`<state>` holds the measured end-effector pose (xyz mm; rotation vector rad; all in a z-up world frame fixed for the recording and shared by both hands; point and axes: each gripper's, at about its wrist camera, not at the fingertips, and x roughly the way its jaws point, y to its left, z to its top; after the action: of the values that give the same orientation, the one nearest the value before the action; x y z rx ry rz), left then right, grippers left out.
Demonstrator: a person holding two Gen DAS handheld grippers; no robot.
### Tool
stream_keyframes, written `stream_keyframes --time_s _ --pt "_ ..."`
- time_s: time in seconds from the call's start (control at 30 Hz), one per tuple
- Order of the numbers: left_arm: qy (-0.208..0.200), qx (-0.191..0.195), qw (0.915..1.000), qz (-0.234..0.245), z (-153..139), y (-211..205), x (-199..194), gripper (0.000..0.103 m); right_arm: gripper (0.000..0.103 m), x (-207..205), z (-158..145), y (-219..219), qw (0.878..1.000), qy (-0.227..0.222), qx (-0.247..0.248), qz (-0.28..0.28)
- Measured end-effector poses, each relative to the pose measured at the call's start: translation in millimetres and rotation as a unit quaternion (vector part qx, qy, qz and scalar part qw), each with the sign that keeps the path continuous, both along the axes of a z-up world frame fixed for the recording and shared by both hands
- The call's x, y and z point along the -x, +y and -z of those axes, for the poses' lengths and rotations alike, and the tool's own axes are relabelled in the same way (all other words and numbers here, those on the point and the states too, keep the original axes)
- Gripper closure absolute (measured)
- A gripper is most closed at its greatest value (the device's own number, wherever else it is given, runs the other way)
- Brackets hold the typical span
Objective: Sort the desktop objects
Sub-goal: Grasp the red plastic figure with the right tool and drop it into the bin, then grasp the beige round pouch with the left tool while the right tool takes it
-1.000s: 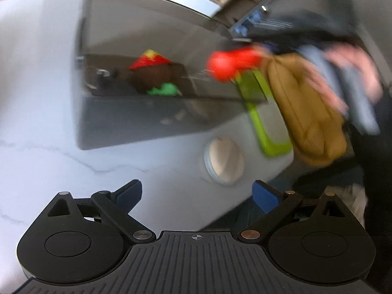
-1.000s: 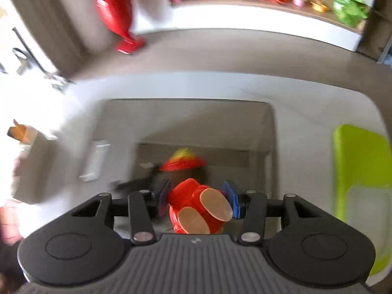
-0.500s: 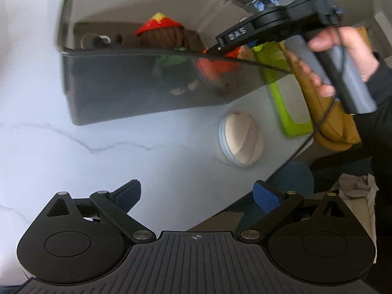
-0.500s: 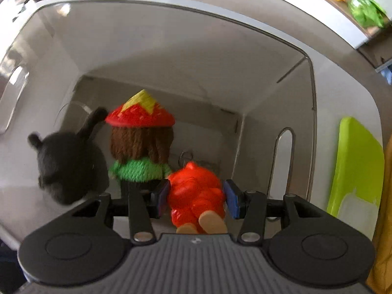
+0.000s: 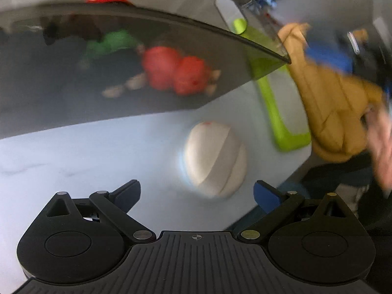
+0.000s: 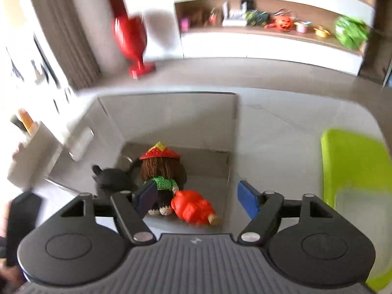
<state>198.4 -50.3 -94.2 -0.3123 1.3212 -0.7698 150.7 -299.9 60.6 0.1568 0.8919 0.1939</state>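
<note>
A red plush toy lies on the floor of the clear storage bin, beside a crocheted doll with a red hat and a black plush. My right gripper hangs above the bin, its jaws opening, with nothing between the pads. In the left wrist view the red toy shows blurred through the bin wall. My left gripper stands open just over the white table, close to a round beige disc.
A lime green tray lies on the table to the right of the bin, also the lime green tray near the table's edge. A mustard-coloured bag and a person's hand are off the right edge. Shelves with toys stand at the back.
My right gripper let go of the red toy inside the bin and pulled back up and out. My left gripper moved down and closer to the beige disc.
</note>
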Motion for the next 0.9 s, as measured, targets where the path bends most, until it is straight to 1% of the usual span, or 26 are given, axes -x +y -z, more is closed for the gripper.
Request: stream_keyframes --time_s 0.07,0.13,0.17,0.2,0.27,0.3,0.37,0.4,0.47,0.53,0.63,0.67,0.7,0.77,0.83,0.9 --pt "0.029 0.025 0.9992 -0.006 12.6 -14.5 -2.4 0.002 0.029 24.8 18.0 -37.8 0.998 -0.006 -0.049 0.039" --pt "0.05 0.034 0.9981 -0.011 21.4 -24.6 -4.9 0.002 0.033 44.9 41.1 -66.1 0.993 0.013 -0.083 0.078" --pt "0.052 0.03 0.9981 -0.015 24.0 -28.7 -6.0 0.002 0.037 54.1 52.9 -78.5 0.99 0.027 -0.098 0.096" --pt "0.051 0.025 0.9982 -0.021 26.1 -32.5 -7.0 0.002 0.038 62.0 63.2 -88.0 0.987 0.039 -0.111 0.108" --pt "0.038 0.006 0.9987 -0.032 27.2 -38.0 -8.2 0.002 0.039 72.4 83.1 -95.4 0.983 0.058 -0.13 0.113" --pt "0.028 -0.002 0.9988 -0.039 25.3 -39.5 -7.8 0.004 0.039 75.5 93.0 -96.1 0.982 0.066 -0.137 0.114" --pt "0.007 -0.027 0.9982 -0.054 20.0 -40.6 -6.9 0.037 0.039 77.9 107.8 -94.7 0.98 0.074 -0.143 0.117" --pt "0.006 -0.024 0.998 -0.058 18.6 -39.1 -7.6 0.043 0.039 78.1 114.3 -93.4 0.979 0.076 -0.149 0.119" --pt "0.013 -0.018 0.9975 -0.067 18.4 -35.1 -9.7 0.047 0.039 78.5 123.8 -93.0 0.973 0.083 -0.181 0.12" --pt "0.027 -0.009 0.9966 -0.077 18.8 -30.9 -10.3 0.052 0.038 80.4 131.6 -94.0 0.964 0.089 -0.22 0.122" --pt "0.064 0.014 0.9933 -0.095 21.1 -25.1 -12.6 0.059 0.038 86.3 144.1 -90.3 0.952 0.1 -0.258 0.131" --pt "0.073 0.021 0.9921 -0.1 21.2 -24.3 -13.8 0.06 0.038 89.0 147.6 -88.8 0.947 0.106 -0.269 0.137" --pt "0.077 0.025 0.9914 -0.103 20.5 -24.6 -14.6 0.063 0.037 91.4 152.0 -87.0 0.941 0.117 -0.285 0.142" --pt "0.079 0.027 0.9906 -0.108 17.0 -26.7 -14.8 0.063 0.037 95.9 163.1 -83.2 0.92 0.14 -0.331 0.154" --pt "0.086 0.028 0.9898 -0.11 15.3 -30.0 -15.2 0.064 0.038 99.3 175.0 -79.7 0.893 0.154 -0.378 0.188" --pt "0.096 0.03 0.9886 -0.112 17.5 -30.7 -15.9 0.064 0.039 102.3 185.7 -77.6 0.867 0.155 -0.41 0.238"
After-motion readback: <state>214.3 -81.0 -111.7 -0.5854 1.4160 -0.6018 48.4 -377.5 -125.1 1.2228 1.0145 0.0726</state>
